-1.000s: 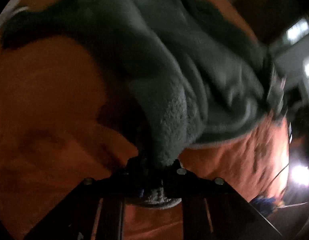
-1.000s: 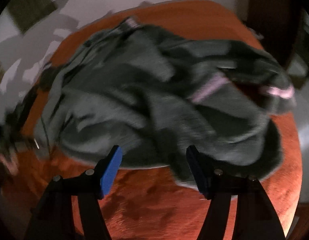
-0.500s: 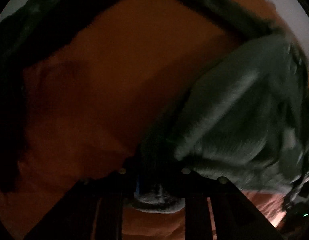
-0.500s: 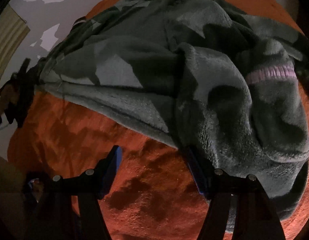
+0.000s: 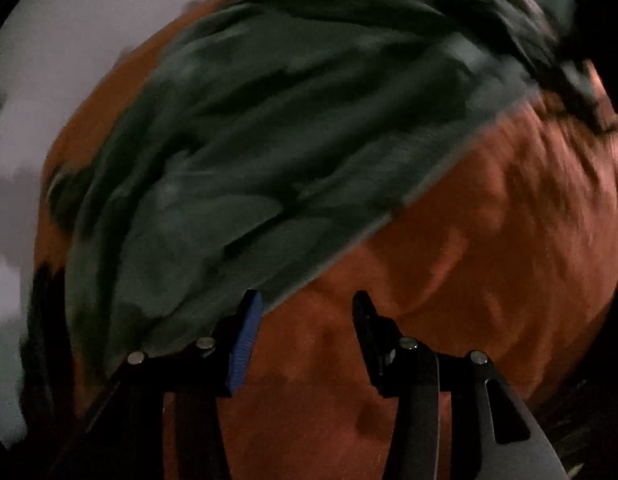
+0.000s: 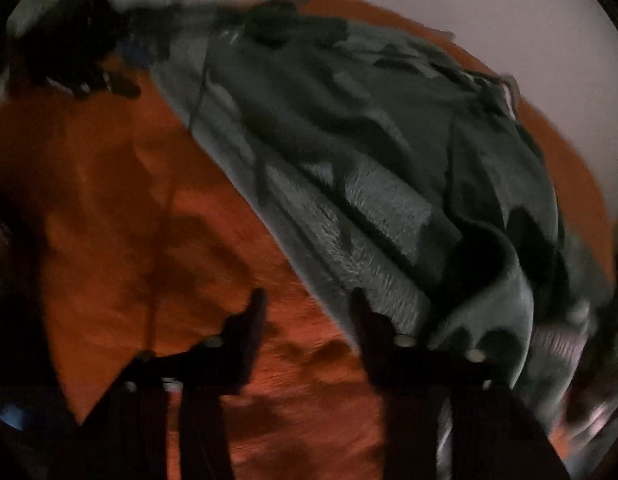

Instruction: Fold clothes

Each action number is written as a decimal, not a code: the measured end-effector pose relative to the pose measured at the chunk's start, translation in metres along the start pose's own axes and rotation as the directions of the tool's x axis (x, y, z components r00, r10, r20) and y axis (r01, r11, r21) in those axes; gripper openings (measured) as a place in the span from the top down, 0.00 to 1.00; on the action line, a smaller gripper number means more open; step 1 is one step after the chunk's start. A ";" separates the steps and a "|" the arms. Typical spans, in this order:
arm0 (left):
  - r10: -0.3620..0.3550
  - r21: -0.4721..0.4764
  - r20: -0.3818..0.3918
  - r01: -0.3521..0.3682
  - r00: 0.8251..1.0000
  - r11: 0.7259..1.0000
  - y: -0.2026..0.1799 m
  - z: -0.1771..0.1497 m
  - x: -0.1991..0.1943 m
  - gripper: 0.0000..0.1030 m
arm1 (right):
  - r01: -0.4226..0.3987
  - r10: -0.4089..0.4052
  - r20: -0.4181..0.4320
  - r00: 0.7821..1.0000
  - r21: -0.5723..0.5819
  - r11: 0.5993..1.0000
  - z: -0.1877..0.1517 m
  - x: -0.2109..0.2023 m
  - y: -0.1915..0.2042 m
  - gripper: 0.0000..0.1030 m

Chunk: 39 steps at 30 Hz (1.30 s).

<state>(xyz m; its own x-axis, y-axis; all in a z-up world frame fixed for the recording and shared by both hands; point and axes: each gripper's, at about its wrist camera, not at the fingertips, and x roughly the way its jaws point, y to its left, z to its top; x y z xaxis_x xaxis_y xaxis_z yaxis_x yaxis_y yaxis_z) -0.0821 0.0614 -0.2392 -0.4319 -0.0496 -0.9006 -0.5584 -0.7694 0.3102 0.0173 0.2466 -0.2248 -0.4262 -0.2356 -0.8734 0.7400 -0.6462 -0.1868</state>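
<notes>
A dark green fleece garment (image 5: 269, 152) lies spread and rumpled on an orange bed cover (image 5: 489, 260). In the left wrist view my left gripper (image 5: 307, 314) hovers at the garment's near hem. Its jaws are opening, with only orange cover between them, and the hem runs just behind the blue pad (image 5: 245, 336). In the right wrist view the garment (image 6: 389, 168) slopes from upper left to lower right. My right gripper (image 6: 309, 306) is closing, its right finger (image 6: 363, 320) at the hem. Nothing is pressed between the pads.
A pale wall (image 5: 69, 60) rises behind the bed's far edge. In the right wrist view, a dark blurred shape (image 6: 81, 68) sits at the garment's far left corner. Bare orange cover (image 6: 129, 220) stretches to the left of the garment.
My left gripper has let go of the fleece edge it held and opened. The right gripper's jaws have narrowed and come down to the hem. The garment now lies more spread out.
</notes>
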 end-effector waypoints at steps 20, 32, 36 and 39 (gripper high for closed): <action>0.200 0.427 0.148 -0.245 0.968 0.870 -0.072 -0.013 0.037 0.90 | -0.045 0.042 -0.026 0.999 -0.139 0.989 -0.012 -0.004 -0.007 0.96; 0.005 0.581 0.084 -0.053 0.996 0.812 -0.140 -0.090 -0.030 0.97 | -0.277 0.245 -0.174 0.954 -0.190 0.942 -0.048 -0.033 0.021 0.96; 0.064 0.549 0.108 -0.113 0.992 0.828 -0.153 -0.108 -0.030 0.96 | -0.290 0.260 -0.193 0.946 -0.153 0.945 -0.055 -0.026 0.021 0.95; 0.088 0.425 0.109 -0.126 0.990 0.897 -0.133 -0.083 -0.036 0.92 | -0.299 0.285 -0.186 0.940 -0.050 0.953 -0.051 -0.026 0.008 0.84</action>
<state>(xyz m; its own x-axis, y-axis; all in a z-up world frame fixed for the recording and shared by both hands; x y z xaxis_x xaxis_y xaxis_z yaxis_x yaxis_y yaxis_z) 0.0663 0.1124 -0.2730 -0.5538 -0.0473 -0.8313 -0.7469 -0.4131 0.5211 0.0611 0.2847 -0.2266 -0.0927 -0.2706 -0.9582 0.8585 -0.5092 0.0608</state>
